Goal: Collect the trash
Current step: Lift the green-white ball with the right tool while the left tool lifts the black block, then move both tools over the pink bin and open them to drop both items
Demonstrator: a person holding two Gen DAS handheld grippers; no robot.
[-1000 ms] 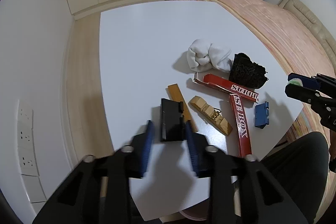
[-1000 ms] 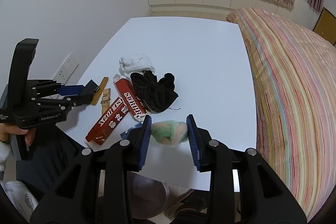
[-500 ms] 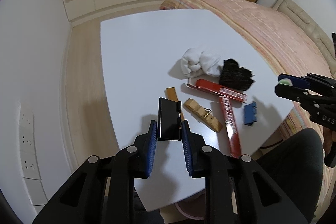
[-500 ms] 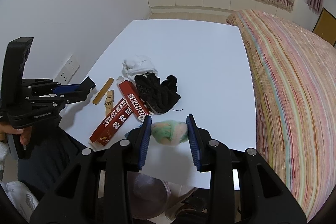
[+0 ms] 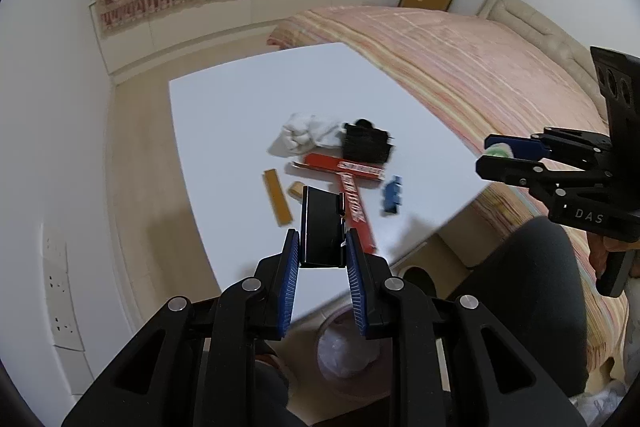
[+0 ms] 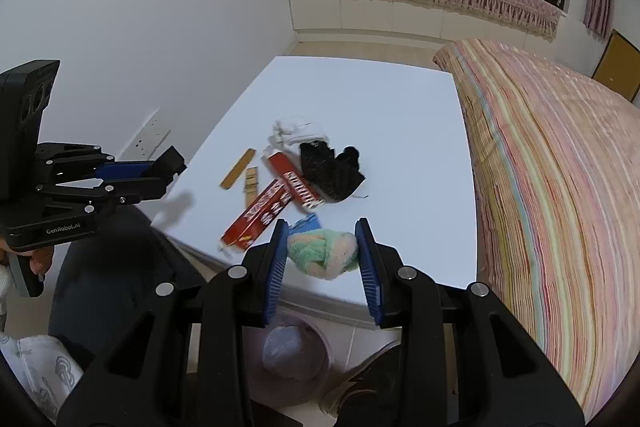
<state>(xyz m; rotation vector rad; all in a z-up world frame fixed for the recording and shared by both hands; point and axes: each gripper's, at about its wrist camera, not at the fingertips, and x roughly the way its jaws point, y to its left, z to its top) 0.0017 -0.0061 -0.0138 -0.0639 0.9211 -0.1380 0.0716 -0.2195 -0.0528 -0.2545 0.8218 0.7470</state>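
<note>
While both grippers hang over the near edge of the table (image 5: 240,99), each carries a piece of trash: the left gripper (image 5: 322,251) pinches a black box (image 5: 322,231) by its long sides, and the right gripper (image 6: 322,241) squeezes a green-and-peach puff (image 6: 322,254) between its blue pads. The box looks stiff and light, probably slick, so a grip across its flat faces seems safest. The puff appears soft and nearly weightless, likely to compress rather than slip. A bin (image 6: 296,355) with a pale liner sits on the floor just below the table edge, under both loads. Cloths, a red carton (image 6: 256,215) and small scraps lie farther back on the table.
</note>
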